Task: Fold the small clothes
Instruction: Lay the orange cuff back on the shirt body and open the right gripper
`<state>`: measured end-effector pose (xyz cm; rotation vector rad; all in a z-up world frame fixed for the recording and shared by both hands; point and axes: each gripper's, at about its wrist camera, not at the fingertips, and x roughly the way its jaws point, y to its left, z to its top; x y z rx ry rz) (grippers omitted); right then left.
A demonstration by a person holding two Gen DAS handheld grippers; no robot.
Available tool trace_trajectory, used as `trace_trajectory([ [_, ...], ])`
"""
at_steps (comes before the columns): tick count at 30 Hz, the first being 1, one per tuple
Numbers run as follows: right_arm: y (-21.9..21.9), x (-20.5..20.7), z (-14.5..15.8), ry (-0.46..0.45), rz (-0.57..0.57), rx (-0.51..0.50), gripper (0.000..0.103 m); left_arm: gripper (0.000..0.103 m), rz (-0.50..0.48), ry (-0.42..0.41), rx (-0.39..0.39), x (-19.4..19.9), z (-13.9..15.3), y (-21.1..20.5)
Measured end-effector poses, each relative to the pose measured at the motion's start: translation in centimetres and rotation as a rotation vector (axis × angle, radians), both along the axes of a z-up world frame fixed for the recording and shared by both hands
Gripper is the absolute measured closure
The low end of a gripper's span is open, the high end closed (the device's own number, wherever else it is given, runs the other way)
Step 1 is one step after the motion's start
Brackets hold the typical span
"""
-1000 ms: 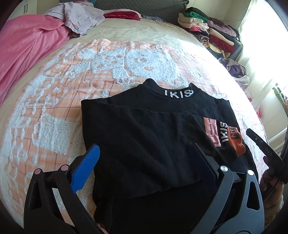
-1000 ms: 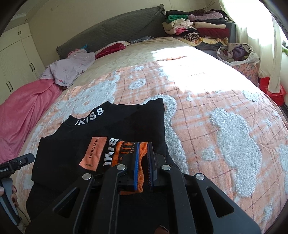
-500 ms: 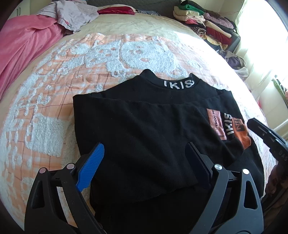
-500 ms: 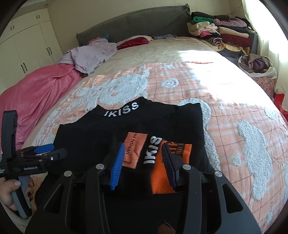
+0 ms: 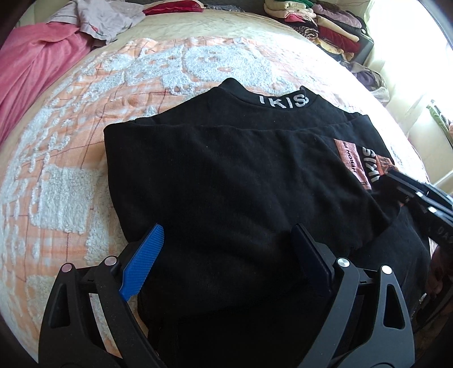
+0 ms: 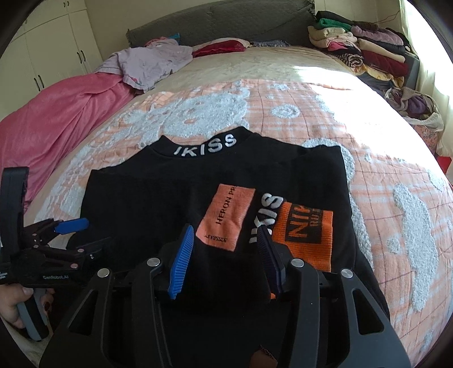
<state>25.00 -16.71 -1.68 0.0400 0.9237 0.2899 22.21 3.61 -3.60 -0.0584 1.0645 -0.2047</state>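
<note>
From the left wrist, the left tongs (image 5: 226, 254) stand wide above the near part of a black top (image 5: 240, 181), nothing pinched between the pads. The top lies folded on the orange-and-white blanket (image 5: 113, 93) of a bed, its white-lettered collar (image 5: 284, 101) at the far end. Off to the right, the right tongs (image 5: 402, 181) reach in over the orange patches (image 5: 354, 161). A pink cover (image 5: 36, 62) hangs along the left, a lilac garment (image 5: 104, 14) lies crumpled beyond it, and a stack of folded clothes (image 5: 322, 25) sits at the far right.

From the right wrist, the right tongs (image 6: 225, 254) are opening, the pads apart over the sleeve, with black cloth below them and none clamped. The orange cuff (image 6: 305, 229) lies just right of them. At the left edge a hand (image 6: 14, 305) holds the left tongs (image 6: 85, 237) spread above the top's corner. Behind, a grey headboard (image 6: 215, 25), white cupboards (image 6: 48, 48) and a basket of laundry (image 6: 416, 110) by the window.
</note>
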Motion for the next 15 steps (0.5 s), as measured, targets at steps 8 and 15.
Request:
trace_trajectory([
  [8,-1.9,-0.1,-2.6,0.039,-0.075,-0.022,0.057,0.019,-0.013,-0.007,-0.006,-0.2,-0.2,0.1],
  [15,-2.2,-1.4,-1.2,0.027,-0.093,0.006,0.049,0.019,-0.018,-0.007,-0.003,-0.2,-0.2,0.1],
])
